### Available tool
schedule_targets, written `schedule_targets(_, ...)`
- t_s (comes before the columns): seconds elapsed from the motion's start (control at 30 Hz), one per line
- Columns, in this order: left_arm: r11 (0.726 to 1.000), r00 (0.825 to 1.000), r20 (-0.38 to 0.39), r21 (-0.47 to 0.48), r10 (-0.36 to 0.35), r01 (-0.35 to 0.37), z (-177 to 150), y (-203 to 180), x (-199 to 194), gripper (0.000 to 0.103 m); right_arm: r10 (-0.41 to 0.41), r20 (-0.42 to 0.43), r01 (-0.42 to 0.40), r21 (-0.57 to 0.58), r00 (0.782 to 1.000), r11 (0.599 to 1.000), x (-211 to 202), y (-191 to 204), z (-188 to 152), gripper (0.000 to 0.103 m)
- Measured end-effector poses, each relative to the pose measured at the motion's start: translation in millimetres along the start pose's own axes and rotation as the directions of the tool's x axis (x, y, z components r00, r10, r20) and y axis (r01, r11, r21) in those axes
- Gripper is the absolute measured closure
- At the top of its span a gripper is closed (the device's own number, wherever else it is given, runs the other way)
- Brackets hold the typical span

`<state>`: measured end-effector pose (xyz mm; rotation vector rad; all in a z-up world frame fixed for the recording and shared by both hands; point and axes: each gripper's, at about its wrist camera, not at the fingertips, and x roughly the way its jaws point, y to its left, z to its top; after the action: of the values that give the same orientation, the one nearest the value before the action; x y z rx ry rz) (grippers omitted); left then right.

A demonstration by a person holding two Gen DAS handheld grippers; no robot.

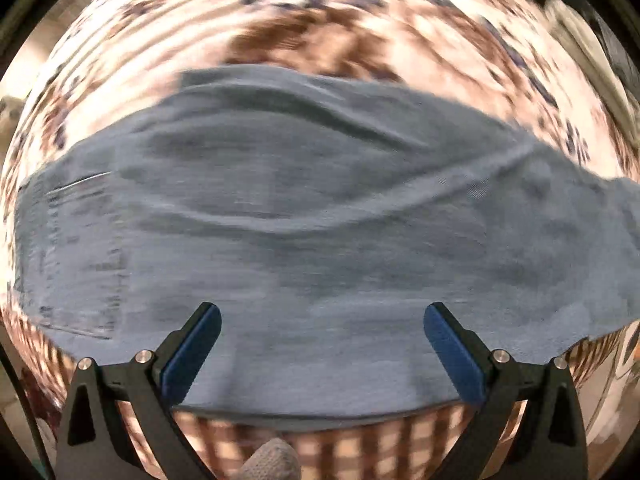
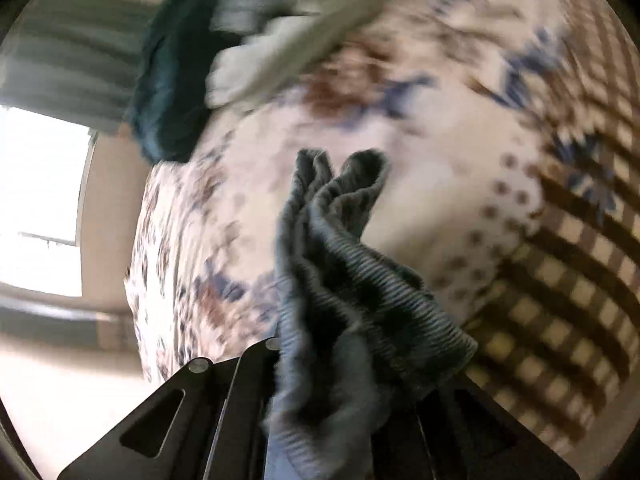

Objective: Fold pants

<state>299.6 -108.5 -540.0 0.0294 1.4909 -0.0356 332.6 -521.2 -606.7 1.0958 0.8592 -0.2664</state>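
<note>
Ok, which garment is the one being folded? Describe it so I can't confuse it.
On the floral bedspread, it is the blue-grey pants spread flat ahead of the open left gripper. The right gripper grips a bunched ribbed part. The clothes pile at the far edge is teal and whitish.

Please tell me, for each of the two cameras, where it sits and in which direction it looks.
Left wrist: sits behind the open left gripper, looking down on the blue pants spread flat; a gloved fingertip shows below.
Right wrist: sits behind the right gripper, shut on bunched ribbed pants fabric, facing across the bed towards a window.
Shared: the pants and the floral bedspread.
</note>
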Motion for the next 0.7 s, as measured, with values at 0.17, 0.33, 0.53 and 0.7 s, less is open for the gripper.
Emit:
schedule_targets(0.17, 0.997, 0.999, 0.017, -0.071, 0.041, -0.039, 11.4, 72.7, -16.7, 0.0, -0.074, 0.007, 0.074, -0.214, 0.997, 0.974, -3.3, 116.9, -68.4, 0.097)
schedule_targets(0.33, 0.977, 0.997, 0.027, -0.201, 0.079, -0.072, 14.0, 166.7, -27.6, 0.0, -0.143, -0.041, 0.114, -0.407, 0.989, 0.906, 41.0, 207.8, -167.9, 0.097)
schedule_targets(0.53, 0.95, 0.992, 0.027, -0.292, 0.121, -0.108, 16.5, 220.1, -18.7, 0.0, -0.283, -0.131, 0.128, -0.662, 0.95, 0.738, 140.8, 259.5, -314.8, 0.097)
schedule_targets(0.7, 0.939, 0.993, 0.05, -0.332, 0.111, -0.089, 31.0, 242.4, -13.7, 0.0, -0.432, -0.086, 0.209, -0.78, 0.898, 0.589, 182.3, 261.8, -376.9, 0.081)
